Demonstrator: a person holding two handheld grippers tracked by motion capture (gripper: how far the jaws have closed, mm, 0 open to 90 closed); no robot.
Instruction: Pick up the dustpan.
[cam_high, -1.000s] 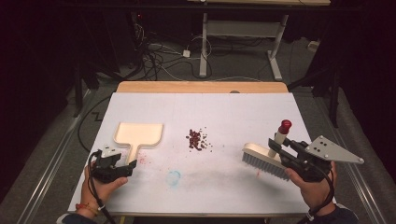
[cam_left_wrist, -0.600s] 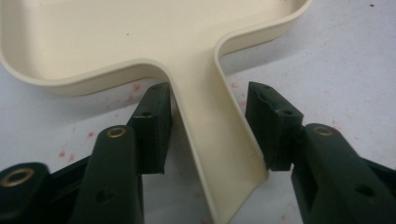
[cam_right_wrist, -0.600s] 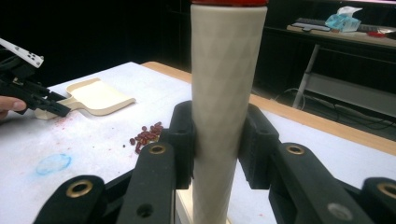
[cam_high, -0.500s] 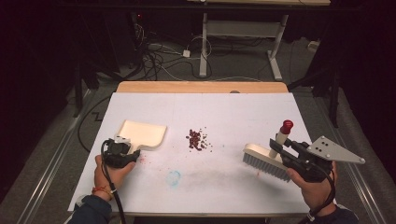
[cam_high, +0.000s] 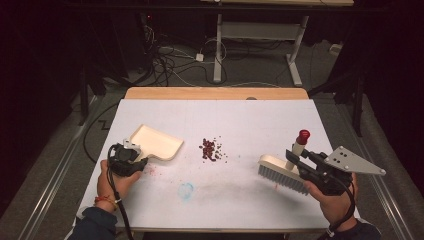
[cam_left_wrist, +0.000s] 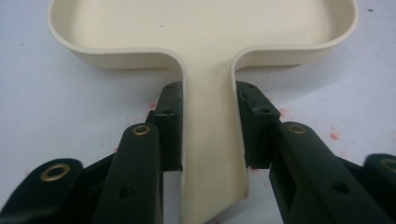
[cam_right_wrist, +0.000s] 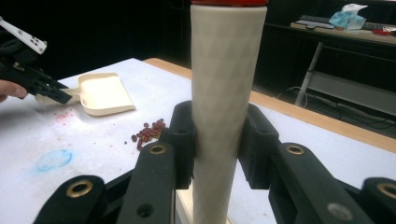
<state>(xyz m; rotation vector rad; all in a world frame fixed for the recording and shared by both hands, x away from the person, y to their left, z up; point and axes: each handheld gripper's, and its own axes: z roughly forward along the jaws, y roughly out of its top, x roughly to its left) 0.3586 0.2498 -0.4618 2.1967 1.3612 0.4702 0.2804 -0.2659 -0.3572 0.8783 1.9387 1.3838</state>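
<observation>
- Left of centre in the high view, the left gripper (cam_high: 131, 161) has just been closing its jaws, and in the left gripper view both pads now press the flat handle of the cream dustpan (cam_left_wrist: 205, 56).
- A second ago that pan lay square and untouched; it now sits turned, its mouth toward the spilled beans (cam_high: 212, 149).
- At lower right, the right gripper (cam_high: 295, 161) is clamped on the upright handle of the brush (cam_high: 281, 172), in the same spot as before.
- Both tools look in hand, so sweeping the beans into the pan seems the next step.
</observation>
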